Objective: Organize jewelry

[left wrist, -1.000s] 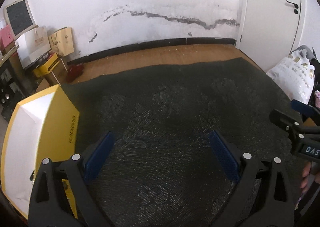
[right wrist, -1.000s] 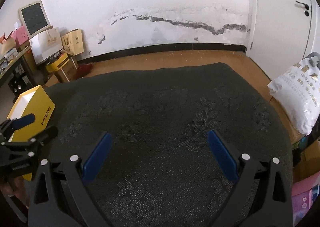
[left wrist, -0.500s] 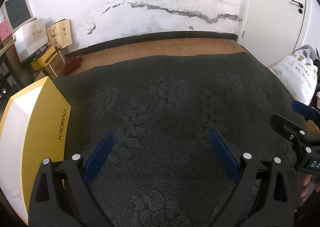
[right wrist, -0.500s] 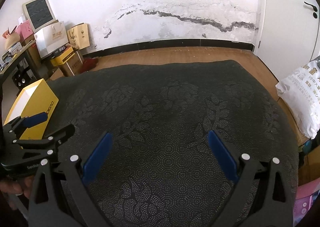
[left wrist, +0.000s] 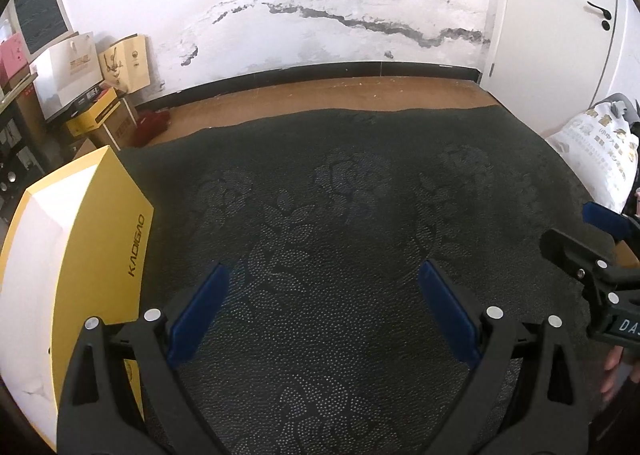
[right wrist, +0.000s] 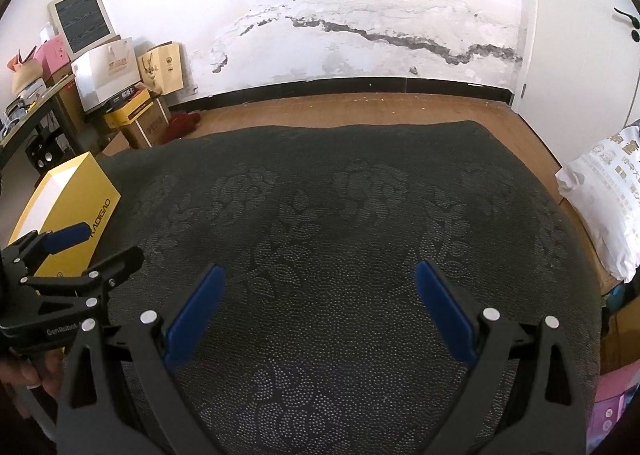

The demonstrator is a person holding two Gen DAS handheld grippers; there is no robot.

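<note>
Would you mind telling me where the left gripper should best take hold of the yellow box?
Probably by the near right wall of the yellow box, coming from above: its top looks open, so that thin upright wall likely suits the left gripper, whose jaws stand wide open and empty.

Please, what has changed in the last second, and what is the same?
Both views tilted slightly upward, showing more wall. Nothing was gripped or released. The left claw and the right claw remain open and empty over the dark cloth; the yellow box stays at its left edge.

The yellow box point(left wrist: 120, 251) reads "KAOIGAO" (letters run up its side).
</note>
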